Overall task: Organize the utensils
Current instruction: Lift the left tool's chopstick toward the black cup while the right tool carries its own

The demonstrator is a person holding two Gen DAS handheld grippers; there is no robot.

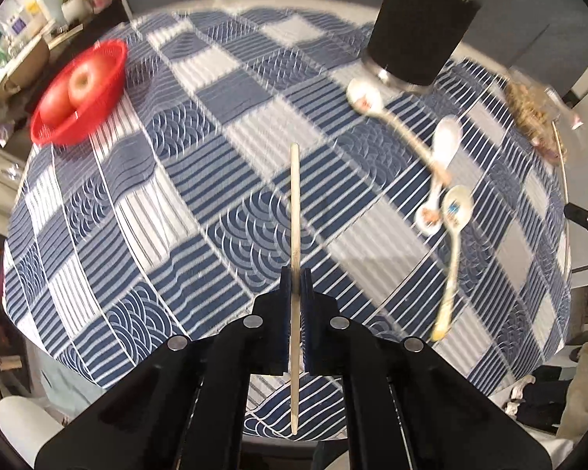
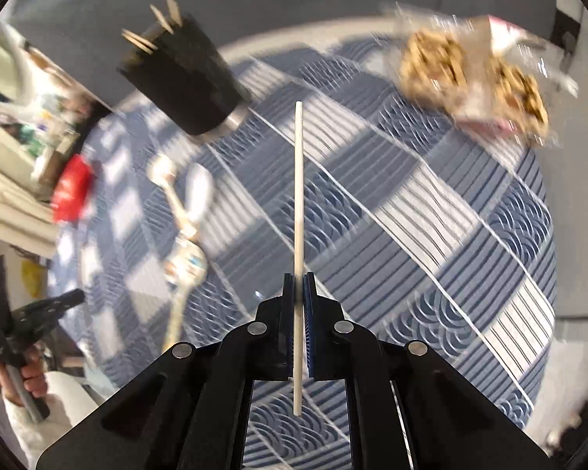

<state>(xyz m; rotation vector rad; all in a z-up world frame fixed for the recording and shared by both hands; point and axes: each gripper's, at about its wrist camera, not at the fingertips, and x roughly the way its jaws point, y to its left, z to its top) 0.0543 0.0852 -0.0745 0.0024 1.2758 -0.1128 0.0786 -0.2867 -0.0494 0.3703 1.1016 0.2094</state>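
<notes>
Above checked tablecloth point(image 1: 231, 203), both grippers tilted downward, each clamping a chopstick point(image 1: 295, 211)

- Three spoons point(image 1: 439, 164) on the bench point(image 1: 254, 180), white-bowled, lying close together and partly crossing
- Two chopsticks, a tan one point(image 1: 295, 203) and a white one point(image 2: 298, 196)
- One black holder point(image 1: 419, 27) with several sticks poking out, too blurred to count
- One red basket point(image 1: 98, 62)
- Two apples point(image 1: 72, 92) in it
- One clear packet of snacks point(image 2: 474, 74)
</notes>
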